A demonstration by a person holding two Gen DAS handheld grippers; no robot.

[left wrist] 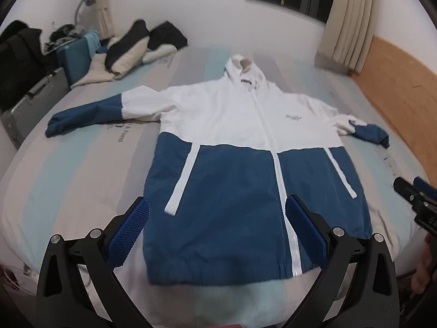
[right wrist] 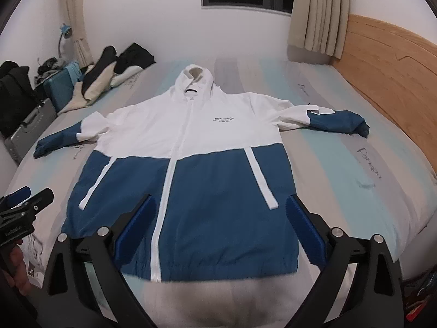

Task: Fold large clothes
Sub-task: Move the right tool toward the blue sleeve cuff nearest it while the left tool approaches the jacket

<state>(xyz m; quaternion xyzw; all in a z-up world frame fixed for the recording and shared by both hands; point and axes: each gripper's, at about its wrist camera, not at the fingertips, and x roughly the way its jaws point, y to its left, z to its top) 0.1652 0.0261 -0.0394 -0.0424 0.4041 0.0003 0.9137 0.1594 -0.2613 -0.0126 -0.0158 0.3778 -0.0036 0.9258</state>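
Observation:
A white and blue hooded jacket (left wrist: pixel 232 169) lies spread flat, front up and zipped, on the bed, sleeves out to both sides; it also shows in the right wrist view (right wrist: pixel 191 180). My left gripper (left wrist: pixel 217 207) is open and empty, held above the jacket's blue lower half near the hem. My right gripper (right wrist: pixel 220 205) is open and empty, also above the lower half. The right gripper shows at the right edge of the left wrist view (left wrist: pixel 412 194). The left gripper shows at the left edge of the right wrist view (right wrist: pixel 24 205).
The bed (right wrist: pixel 341 169) has a striped grey and pale blue sheet. A pile of dark and cream clothes (left wrist: pixel 133 49) lies at the far left corner. Suitcases (left wrist: pixel 35 101) stand beside the bed on the left. A wooden headboard (right wrist: pixel 387 63) runs along the right.

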